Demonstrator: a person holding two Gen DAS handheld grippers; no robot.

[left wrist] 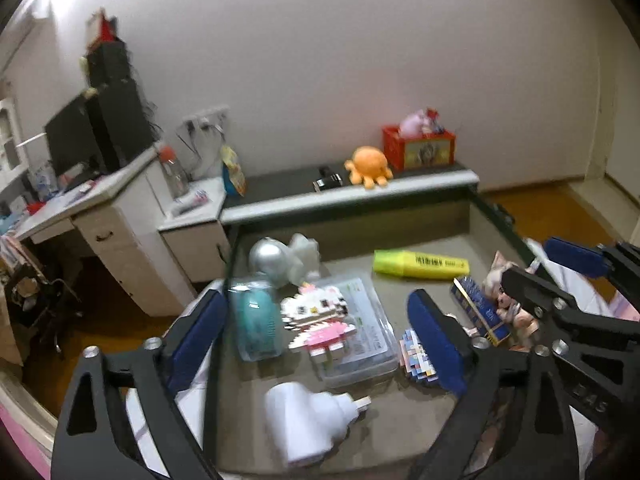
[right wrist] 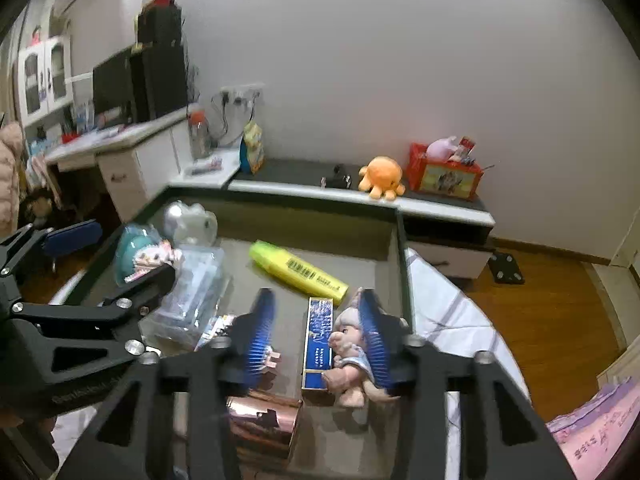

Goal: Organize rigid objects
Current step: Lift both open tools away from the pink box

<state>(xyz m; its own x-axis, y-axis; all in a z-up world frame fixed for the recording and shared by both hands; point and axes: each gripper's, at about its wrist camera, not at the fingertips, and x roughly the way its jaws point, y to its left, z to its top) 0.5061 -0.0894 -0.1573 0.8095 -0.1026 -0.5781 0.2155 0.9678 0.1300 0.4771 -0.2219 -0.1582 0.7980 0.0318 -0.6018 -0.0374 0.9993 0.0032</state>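
A grey open drawer (left wrist: pixel 400 412) holds the rigid objects. My left gripper (left wrist: pixel 320 336) stands wide open over a pink-and-white block cat figure (left wrist: pixel 316 316) lying on a clear plastic case (left wrist: pixel 368 360); its pads touch nothing. A white plug adapter (left wrist: pixel 304 416) lies nearer, and a teal item in a clear pack (left wrist: pixel 256 320) sits by the left finger. My right gripper (right wrist: pixel 318 336) is open around a blue box (right wrist: pixel 318 340) and a small doll (right wrist: pixel 348 356), which rests against the right pad. A yellow highlighter (right wrist: pixel 296 268) lies behind them.
A silver ball and a white toy (left wrist: pixel 284 260) sit at the drawer's back left. A copper-coloured box (right wrist: pixel 264 428) lies under my right gripper. Behind the drawer, a ledge carries an orange plush octopus (left wrist: pixel 368 168) and a red box (left wrist: pixel 420 148). A desk (left wrist: pixel 80 204) stands left.
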